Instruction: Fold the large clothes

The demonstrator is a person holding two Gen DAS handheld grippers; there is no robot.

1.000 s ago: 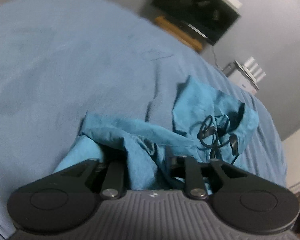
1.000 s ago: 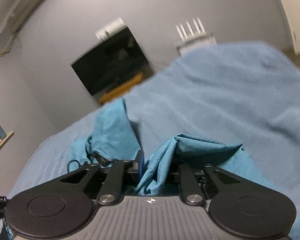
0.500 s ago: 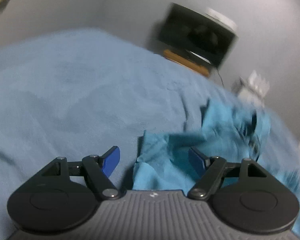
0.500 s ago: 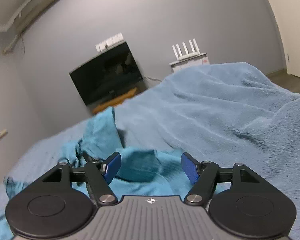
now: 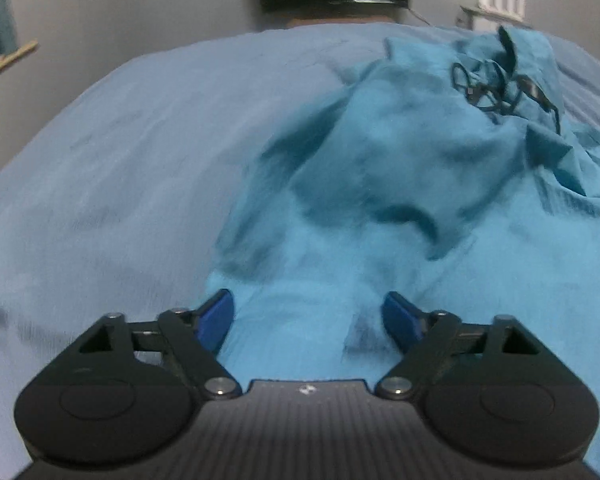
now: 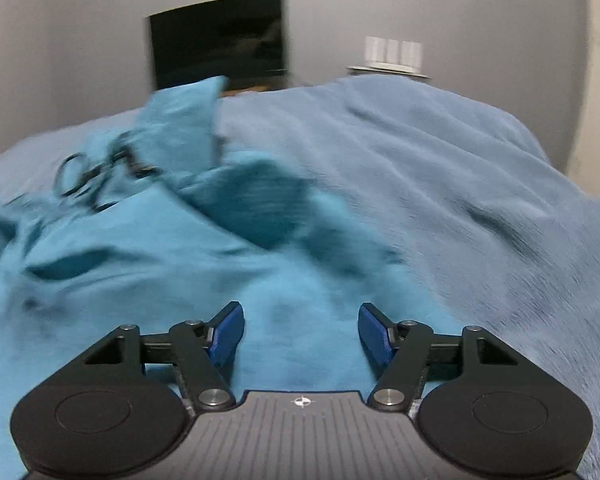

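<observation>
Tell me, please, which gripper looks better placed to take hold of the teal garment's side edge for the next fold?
Probably the left gripper: the teal garment ends beside its left pad, on the blanket.

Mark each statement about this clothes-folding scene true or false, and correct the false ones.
1. The teal garment lies crumpled on a blue blanket. True.
2. The left gripper pinches a fold of fabric. False: its blue pads stand apart and press on nothing.
3. A black cord lies on the garment. True.
4. The right gripper holds the cord. False: its jaws hold nothing; the cord lies far off.
5. A dark screen stands by the wall. True.
</observation>
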